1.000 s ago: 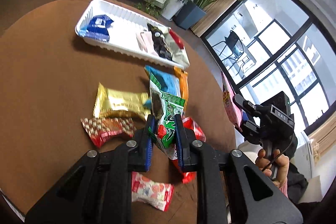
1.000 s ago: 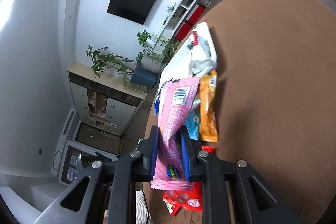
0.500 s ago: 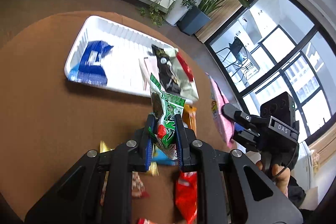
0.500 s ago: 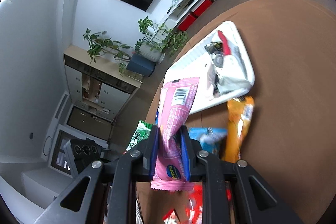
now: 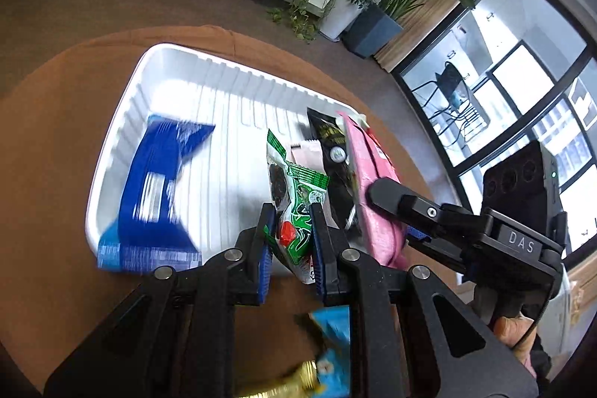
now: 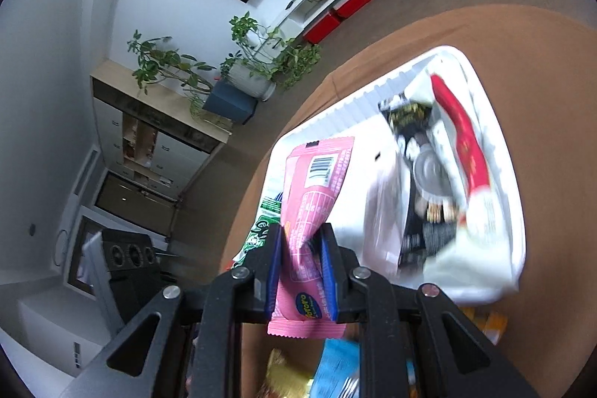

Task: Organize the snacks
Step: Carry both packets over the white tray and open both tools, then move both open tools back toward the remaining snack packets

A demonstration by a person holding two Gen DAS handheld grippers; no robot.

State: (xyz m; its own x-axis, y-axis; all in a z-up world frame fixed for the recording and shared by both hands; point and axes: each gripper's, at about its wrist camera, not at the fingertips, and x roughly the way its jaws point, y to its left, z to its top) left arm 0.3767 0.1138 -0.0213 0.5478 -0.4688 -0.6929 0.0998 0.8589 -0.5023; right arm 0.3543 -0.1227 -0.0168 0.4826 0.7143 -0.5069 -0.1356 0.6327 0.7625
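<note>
Pink packet (image 6: 313,211) in the right gripper's (image 6: 300,260) jaws and green packet (image 5: 296,207) in the left gripper's (image 5: 289,234) jaws hang side by side over the white tray's (image 5: 112,152) near edge. Released here, either could snag the other or slip off onto the table (image 5: 48,122), since the tray's right half is already piled up.

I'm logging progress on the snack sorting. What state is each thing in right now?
Left claw: shut on the green packet, held over the white tray.
Right claw: shut on the pink packet, held at the tray's edge.
White tray: partly filled.
Blue packet: lying in the tray.
Black packet: lying in the tray.
</note>
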